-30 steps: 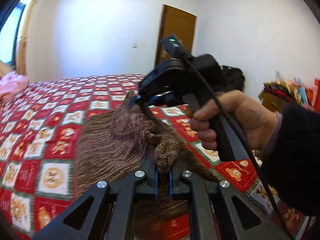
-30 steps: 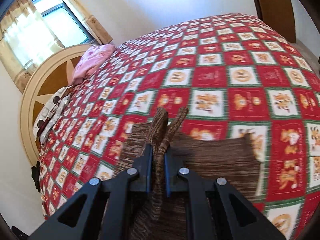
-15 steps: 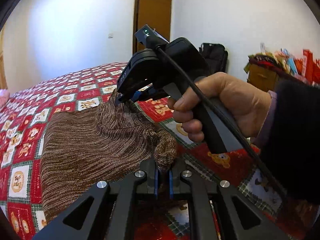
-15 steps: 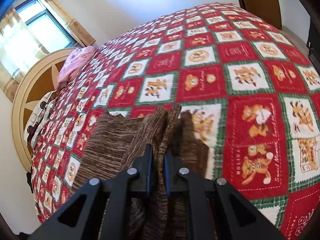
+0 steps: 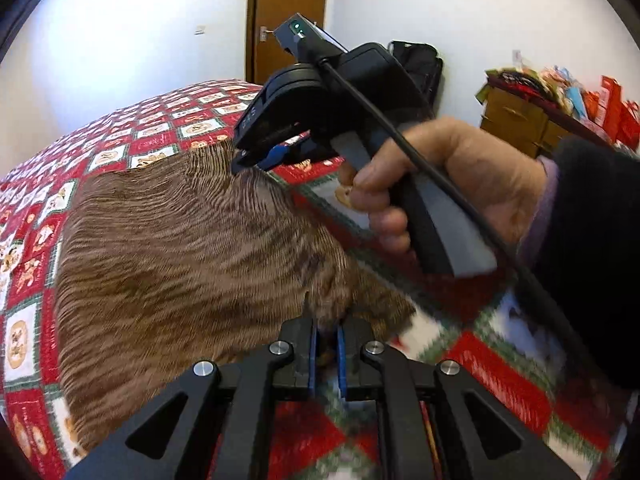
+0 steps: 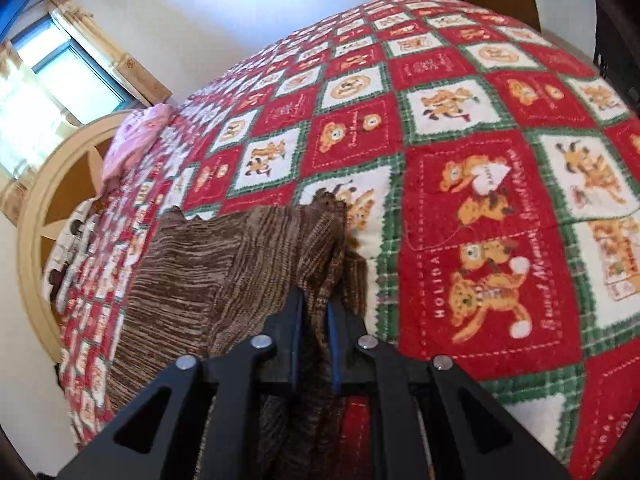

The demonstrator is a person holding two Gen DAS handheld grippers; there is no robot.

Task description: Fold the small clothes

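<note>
Left wrist view: my left hand-held gripper [image 5: 325, 340] pinches the brown knit garment [image 5: 180, 248] on the bed [image 5: 168, 124]; my right hand-held gripper [image 6: 314, 312] clamps its other edge.

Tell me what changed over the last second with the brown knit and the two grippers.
Both grippers came down toward the quilt, carrying the brown knit with them. A second ago its pinched edges stood up off the bed; now it lies spread and nearly flat. Unchanged: the left gripper and the right gripper each stay clamped on a bunch of the knit, nothing let go.
</note>
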